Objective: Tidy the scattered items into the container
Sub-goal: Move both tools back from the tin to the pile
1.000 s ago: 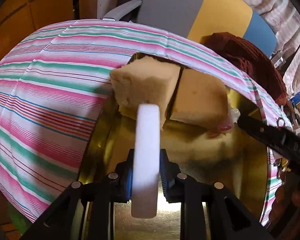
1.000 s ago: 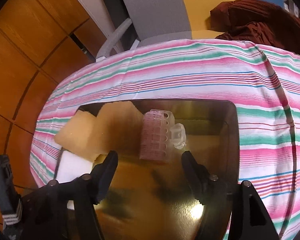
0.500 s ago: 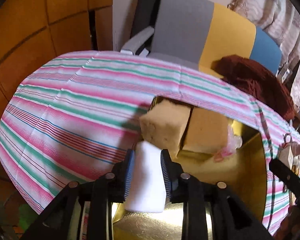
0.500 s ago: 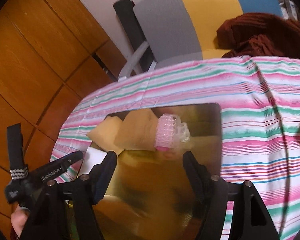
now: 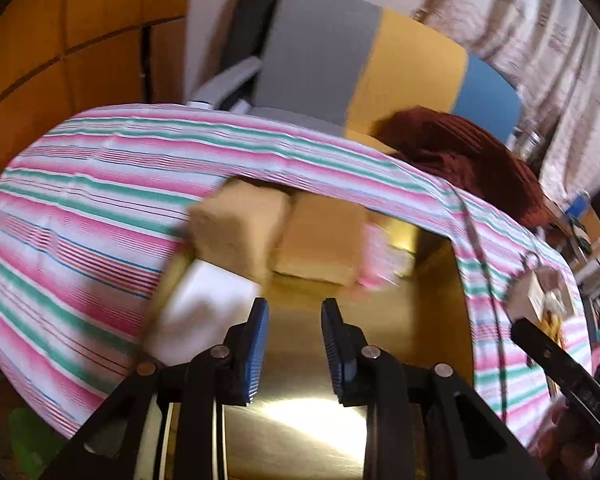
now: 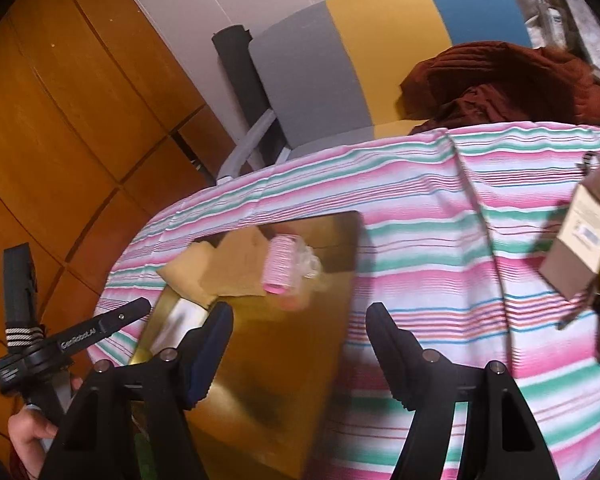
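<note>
A gold tray lies on the striped tablecloth. At its far end sit two yellow sponges and a pink hair roller. A white foam block lies at the tray's left side, free of my left gripper, which hovers open over the tray with nothing between its blue pads. In the right wrist view my right gripper stands open and empty over the tray's right edge, short of the roller and sponges. A keyring with a cardboard tag lies on the cloth to the right.
Behind the table stands a grey, yellow and blue chair with a dark red garment on it. Wooden panels fill the left. A hand holds the left gripper's handle. Cluttered shelves show at far right.
The left gripper let go of the white block, which now lies in the tray, and drew up and back. The right gripper pulled back and rightward, bringing the tagged keyring into view.
</note>
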`<state>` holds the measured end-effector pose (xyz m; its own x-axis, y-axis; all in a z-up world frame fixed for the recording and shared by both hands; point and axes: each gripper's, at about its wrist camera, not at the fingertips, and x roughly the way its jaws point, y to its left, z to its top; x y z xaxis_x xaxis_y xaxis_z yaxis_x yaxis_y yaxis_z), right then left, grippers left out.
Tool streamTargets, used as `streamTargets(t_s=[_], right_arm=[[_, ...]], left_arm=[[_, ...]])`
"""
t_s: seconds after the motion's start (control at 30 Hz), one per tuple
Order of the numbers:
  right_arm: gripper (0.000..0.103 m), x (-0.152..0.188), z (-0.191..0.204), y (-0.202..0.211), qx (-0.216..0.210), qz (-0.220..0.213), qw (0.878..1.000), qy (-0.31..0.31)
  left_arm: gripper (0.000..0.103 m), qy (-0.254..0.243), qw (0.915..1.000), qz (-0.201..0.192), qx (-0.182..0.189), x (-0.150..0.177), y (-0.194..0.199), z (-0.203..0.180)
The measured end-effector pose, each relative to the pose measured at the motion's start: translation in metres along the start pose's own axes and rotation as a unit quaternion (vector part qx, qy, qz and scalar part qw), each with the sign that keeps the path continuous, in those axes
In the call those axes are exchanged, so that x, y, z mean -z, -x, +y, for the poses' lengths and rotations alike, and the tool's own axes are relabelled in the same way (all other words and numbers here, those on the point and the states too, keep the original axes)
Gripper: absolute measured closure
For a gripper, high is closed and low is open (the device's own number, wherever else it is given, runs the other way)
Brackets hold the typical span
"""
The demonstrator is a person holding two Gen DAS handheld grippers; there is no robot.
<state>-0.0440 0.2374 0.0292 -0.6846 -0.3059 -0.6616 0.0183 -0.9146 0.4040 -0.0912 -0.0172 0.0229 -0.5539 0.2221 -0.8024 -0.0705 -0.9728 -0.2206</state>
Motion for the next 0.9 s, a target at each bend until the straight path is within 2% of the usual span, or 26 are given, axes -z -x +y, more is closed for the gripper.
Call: streamTargets(t_s=[0.23,0.43,0.67,0.9], right_arm=[[0.032,0.011,-0.042,0.026,0.039,-0.007,0.999,-0.018],[0.032,0.011,-0.093,0.053,0.105,-0.011,0.994,-0.028],[0.032,-0.012,-0.159,0.083,0.189,-0.015,0.981,-0.043],[0.032,-0.033,-0.213,0.074,0.249,0.031,0.966,-0.056]], left_arm=[[0.077,-0.054,0.9966,0.037,0.051,0.032,-0.011,-0.068],[0.077,-0.105,0.9892,0.048,0.09,0.051,-0.009,-0.124],[0.077,-0.145,0.9793,0.061,0.127,0.064,-0.014,-0.178],[0.077,-0.157,0.9744,0.078,0.14,0.069,-0.028,-0.212]])
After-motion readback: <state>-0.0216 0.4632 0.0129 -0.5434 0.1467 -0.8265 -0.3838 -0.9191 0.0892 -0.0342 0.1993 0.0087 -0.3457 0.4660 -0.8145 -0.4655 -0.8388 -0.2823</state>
